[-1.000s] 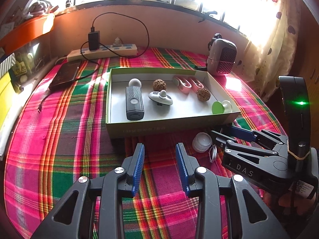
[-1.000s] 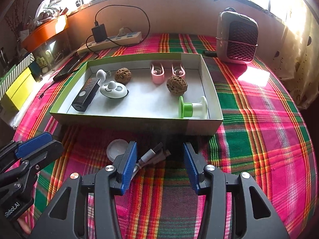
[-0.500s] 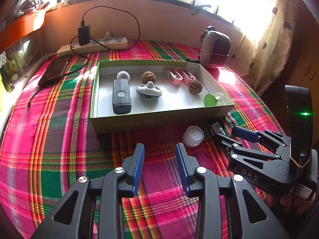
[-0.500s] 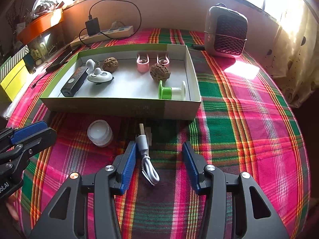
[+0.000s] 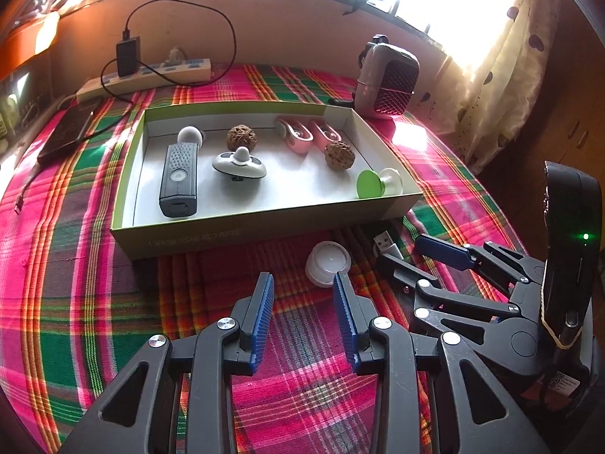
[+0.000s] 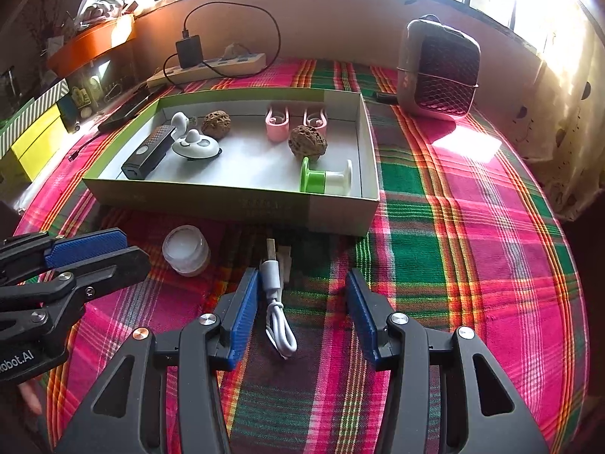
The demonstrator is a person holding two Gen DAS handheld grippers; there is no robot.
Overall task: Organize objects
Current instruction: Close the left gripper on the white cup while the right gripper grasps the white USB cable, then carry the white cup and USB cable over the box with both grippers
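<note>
2 things are not in the box yet, and both lie on the plaid cloth of the bench just in front of it. Nearest is the white cable, which lies between the jaws of the right gripper. Those jaws are apart and hold nothing; the cable sits close to the left pad and far from the right one. A bit further out is the small white jar, just past the tip of the left gripper, a little to the right side. Those jaws are apart and empty too. The step looks like picking up these 2 things, one for each gripper. To do it well, I think the right gripper should slide a little to its left so the cable is in the middle, then go down and close on the thick plug end, not the loose loop. The left gripper should move forward and a little right so the jar is between its pads, then close softly. Behind them is the green box with 2 brown nuts, 2 pink clips, a black remote and a green spool. There is bare floor in the middle of it to put things down.
</note>
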